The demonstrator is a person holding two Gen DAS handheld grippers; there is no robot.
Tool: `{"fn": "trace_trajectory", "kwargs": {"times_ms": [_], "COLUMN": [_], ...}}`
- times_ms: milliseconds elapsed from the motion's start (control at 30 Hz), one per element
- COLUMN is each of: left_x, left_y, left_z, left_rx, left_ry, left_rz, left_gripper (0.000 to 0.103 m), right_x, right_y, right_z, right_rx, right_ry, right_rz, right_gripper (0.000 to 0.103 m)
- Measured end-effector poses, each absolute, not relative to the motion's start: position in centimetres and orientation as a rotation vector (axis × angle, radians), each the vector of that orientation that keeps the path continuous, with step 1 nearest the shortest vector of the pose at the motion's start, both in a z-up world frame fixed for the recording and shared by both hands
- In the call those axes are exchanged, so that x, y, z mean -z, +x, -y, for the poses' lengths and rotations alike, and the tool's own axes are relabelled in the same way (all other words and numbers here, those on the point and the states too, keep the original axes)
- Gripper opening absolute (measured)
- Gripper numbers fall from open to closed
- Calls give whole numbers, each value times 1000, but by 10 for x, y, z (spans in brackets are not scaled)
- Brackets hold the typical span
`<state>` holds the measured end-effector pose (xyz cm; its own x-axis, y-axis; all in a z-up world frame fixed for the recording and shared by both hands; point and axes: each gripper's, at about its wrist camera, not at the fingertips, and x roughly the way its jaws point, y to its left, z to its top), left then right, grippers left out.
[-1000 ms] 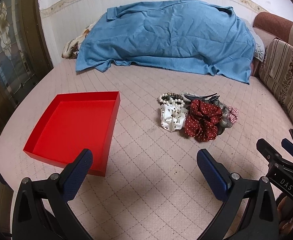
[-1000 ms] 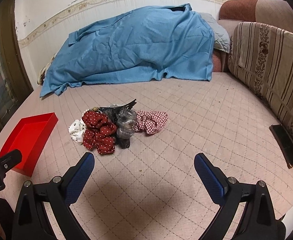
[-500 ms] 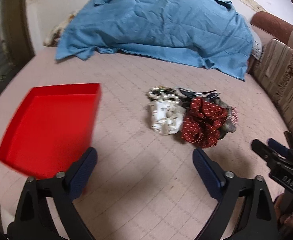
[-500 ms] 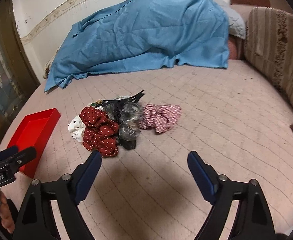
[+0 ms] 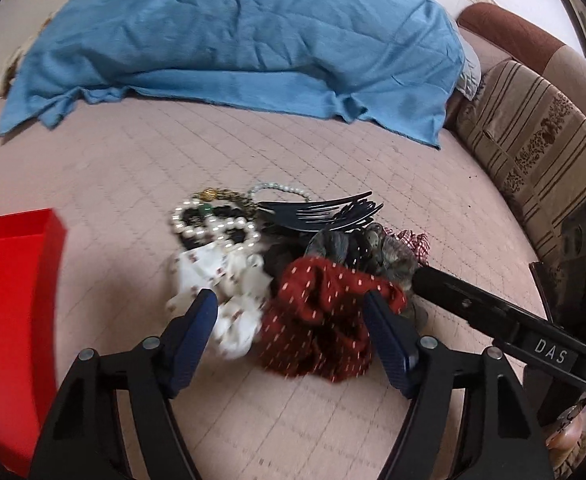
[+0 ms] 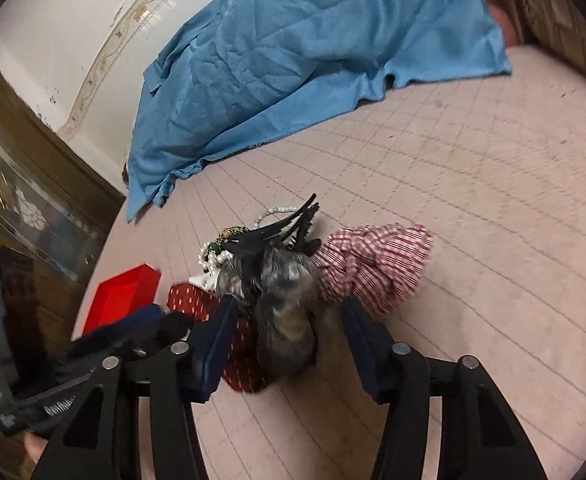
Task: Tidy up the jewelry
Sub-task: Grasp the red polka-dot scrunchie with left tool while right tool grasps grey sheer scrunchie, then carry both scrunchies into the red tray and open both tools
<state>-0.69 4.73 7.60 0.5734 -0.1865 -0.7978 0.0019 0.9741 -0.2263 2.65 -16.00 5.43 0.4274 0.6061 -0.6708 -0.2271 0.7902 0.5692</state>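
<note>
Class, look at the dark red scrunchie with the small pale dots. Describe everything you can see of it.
The dark red scrunchie is gathered, crumpled cloth dotted with small pale marks. It lies loose on the pink quilted cover, at the near edge of the pile, touching the white scrunchie on one side and the grey scrunchie on the other. The open left gripper frames it, without visibly pinching it.

On the pink quilted bed [image 5: 333,168] the accessories lie in one pile near its middle. A dark red dotted scrunchie [image 5: 325,320] touches a white printed scrunchie [image 5: 229,280]. Behind them lie pearl bracelets [image 5: 213,228], a black hair claw [image 5: 325,212] and a grey scrunchie [image 6: 285,280]. A pink checked scrunchie [image 6: 377,260] lies beside it. The open red tray [image 5: 9,300] stands near the left edge, apart from the pile.
</note>
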Motion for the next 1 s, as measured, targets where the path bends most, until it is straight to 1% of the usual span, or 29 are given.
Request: {"fn": "trace_trajectory", "kwargs": {"times_ms": [33, 67, 100, 133, 167, 200, 233, 267, 367, 700, 867, 1000], "left_x": [-74, -70, -66, -63, -60, -58, -58, -59, -69, -131, -149, -150], "left_y": [-3, 3, 7, 9, 11, 11, 10, 9, -1, -64, -91, -102], "left_z": [-47, -47, -47, -48, -48, -49, -49, -50, -54, -98, -148, -198], "left_rx": [121, 135, 151, 163, 173, 178, 178, 174, 165, 143, 71, -41], "left_ry": [-221, -238, -257, -274, -293, -303, -312, -316, -341, -428, -458, -472], "left_rz": [-962, -977, -995, -1004, -1017, -1025, -1025, -1018, -1001, -872, -823, -809], "left_gripper": [70, 58, 41, 31, 9, 6, 6, 6, 5, 5, 5, 5], "right_x": [-51, -48, -45, -43, -40, -39, -39, -40, -49, -108, -128, -141], "right_y": [31, 35, 37, 39, 40, 41, 41, 40, 34, 0, -7, -11], "right_z": [157, 155, 152, 149, 147, 145, 145, 144, 145, 148, 132, 97], "right_rx": [-544, -547, -552, -561, -567, -572, -575, -577, -572, -602, -645, -704], "right_ry": [434, 436, 439, 444, 446, 447, 447, 445, 422, 385, 373, 340], "right_rz": [-1013, -1022, -1031, -1040, -1048, -1055, -1056, -1052, -1031, -931, -919, -926], "right_gripper": [53, 48, 41, 37, 27, 20, 18, 12, 10, 9, 9, 9]}}
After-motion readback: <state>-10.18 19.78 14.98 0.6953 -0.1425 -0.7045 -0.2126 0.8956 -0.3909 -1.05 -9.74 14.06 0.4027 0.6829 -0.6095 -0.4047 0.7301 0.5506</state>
